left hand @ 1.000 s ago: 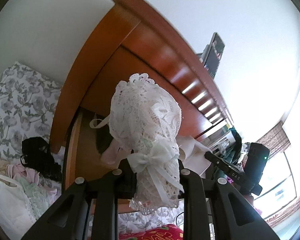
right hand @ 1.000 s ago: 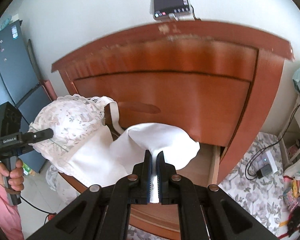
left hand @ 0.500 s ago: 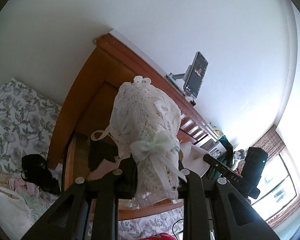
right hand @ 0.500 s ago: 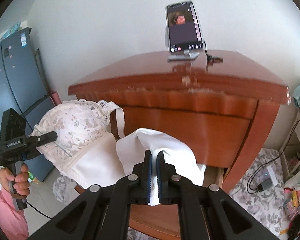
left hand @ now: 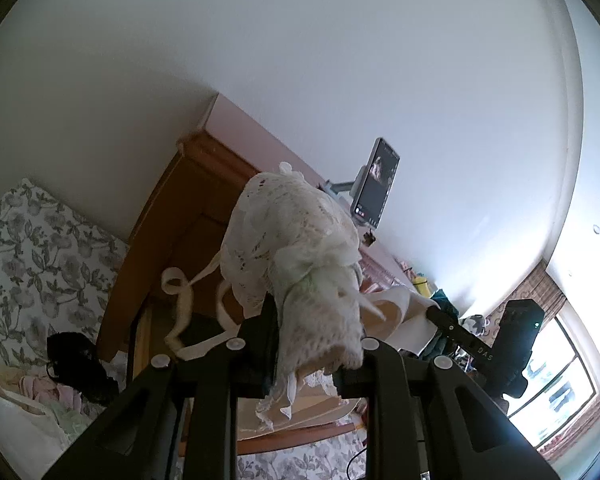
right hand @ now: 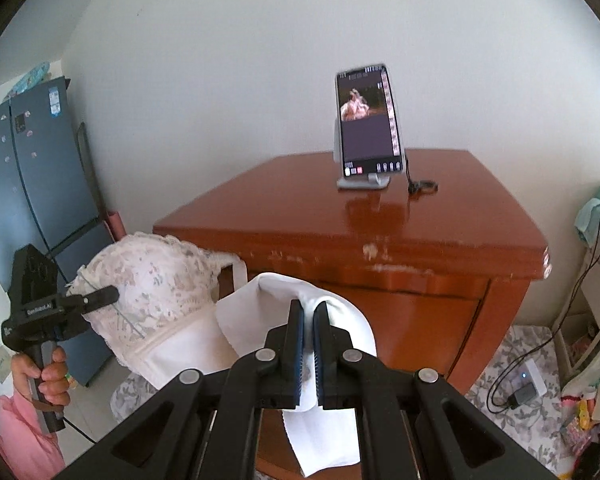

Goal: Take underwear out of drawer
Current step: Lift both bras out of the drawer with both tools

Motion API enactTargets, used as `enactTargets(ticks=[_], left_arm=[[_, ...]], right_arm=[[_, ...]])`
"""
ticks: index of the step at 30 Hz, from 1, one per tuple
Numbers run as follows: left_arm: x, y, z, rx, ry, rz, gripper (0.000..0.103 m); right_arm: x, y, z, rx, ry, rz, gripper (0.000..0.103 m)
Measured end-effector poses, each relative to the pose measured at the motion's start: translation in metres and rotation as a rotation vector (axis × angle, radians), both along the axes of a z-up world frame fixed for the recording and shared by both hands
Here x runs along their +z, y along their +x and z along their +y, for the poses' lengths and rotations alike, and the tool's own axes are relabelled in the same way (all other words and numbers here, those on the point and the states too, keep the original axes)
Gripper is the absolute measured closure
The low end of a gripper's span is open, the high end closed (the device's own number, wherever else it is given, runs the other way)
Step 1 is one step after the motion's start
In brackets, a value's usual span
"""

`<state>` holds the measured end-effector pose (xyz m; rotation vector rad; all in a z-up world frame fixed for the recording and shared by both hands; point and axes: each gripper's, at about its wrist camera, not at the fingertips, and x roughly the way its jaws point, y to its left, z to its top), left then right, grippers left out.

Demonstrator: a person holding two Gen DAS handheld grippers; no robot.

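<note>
Between the pads of the right gripper (right hand: 308, 344), clenched tight at six o'clock in its own view, a fold of the bra's plain white cup (right hand: 300, 300) is pinched, the cloth draping down past the jaws. At nine o'clock there, the left gripper (right hand: 100, 296) is held up by a hand (right hand: 48, 376) and clamps the lace bra (right hand: 156, 284) at its middle. From the left wrist view, that gripper (left hand: 300, 344) bites the bunched lace (left hand: 296, 248) at six o'clock, with loose straps (left hand: 180, 300) dangling toward eight o'clock above the open drawer (left hand: 140, 344). So the garment hangs in the air between both tools, clear of the drawer and in front of the wooden nightstand (right hand: 380, 232), where a phone on a stand (right hand: 368, 124) sits at twelve o'clock. More underwear (left hand: 72, 360) lies on the floral bedding (left hand: 32, 256) at eight o'clock. The risks look modest: a trailing strap may catch on the drawer's edge if the hands swing low, and pulling the two grips apart could strain or tear the lace. The left pinch seems to hold only bunched fabric, though blur hides it, so a sudden jerk might let it slip.
</note>
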<state>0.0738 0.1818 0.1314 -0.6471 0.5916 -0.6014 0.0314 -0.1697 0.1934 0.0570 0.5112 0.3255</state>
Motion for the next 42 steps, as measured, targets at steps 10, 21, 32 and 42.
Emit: enactTargets(ticks=[10,21,32,42], left_arm=[[0.019,-0.007,0.028,0.047,-0.043,-0.041,0.082],[0.047,-0.035,0.092,0.157,-0.046,-0.109,0.084],[0.028,-0.069,0.161,0.289,-0.033,-0.062,0.084],[-0.015,-0.076,0.202,0.352,-0.008,0.04,0.084]], right_arm=[[0.022,-0.005,0.015,0.044,0.008,-0.085,0.098],[0.042,-0.01,0.065,0.147,0.008,-0.151,0.098],[0.06,-0.011,0.153,0.295,0.021,-0.179,0.098],[0.016,0.003,0.236,0.373,-0.048,-0.066,0.098]])
